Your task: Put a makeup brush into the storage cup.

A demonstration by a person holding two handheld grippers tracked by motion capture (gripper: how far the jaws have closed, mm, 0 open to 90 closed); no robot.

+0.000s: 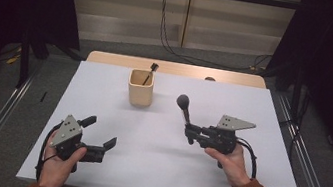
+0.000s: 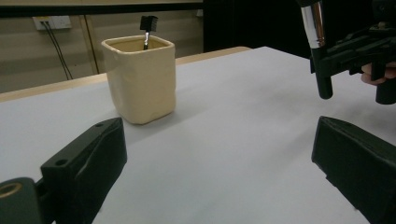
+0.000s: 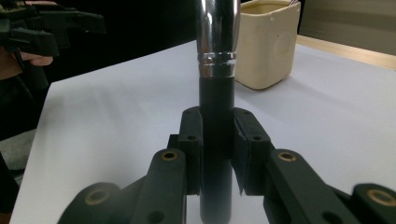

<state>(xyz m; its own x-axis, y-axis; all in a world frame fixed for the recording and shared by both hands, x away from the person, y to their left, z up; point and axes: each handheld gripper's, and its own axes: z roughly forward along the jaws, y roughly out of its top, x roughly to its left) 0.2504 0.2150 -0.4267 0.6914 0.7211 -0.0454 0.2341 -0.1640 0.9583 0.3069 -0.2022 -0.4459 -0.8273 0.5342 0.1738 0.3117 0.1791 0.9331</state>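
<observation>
The makeup brush stands up out of the right tool, its dark rounded head tilted toward the far side of the counter and its black handle clamped between the two jaws; in the right gripper view the handle runs straight up between the pads with the shiny metal ferrule just above them. So the right tool is closed tight on the brush, held above the counter to the right of the cream cup, near it but apart. The cup sits toward the far middle of the counter with another thin black brush leaning inside it. The left tool hovers over the near left part of the counter, jaws spread wide with nothing between them, pointing toward the cup, well apart from it
</observation>
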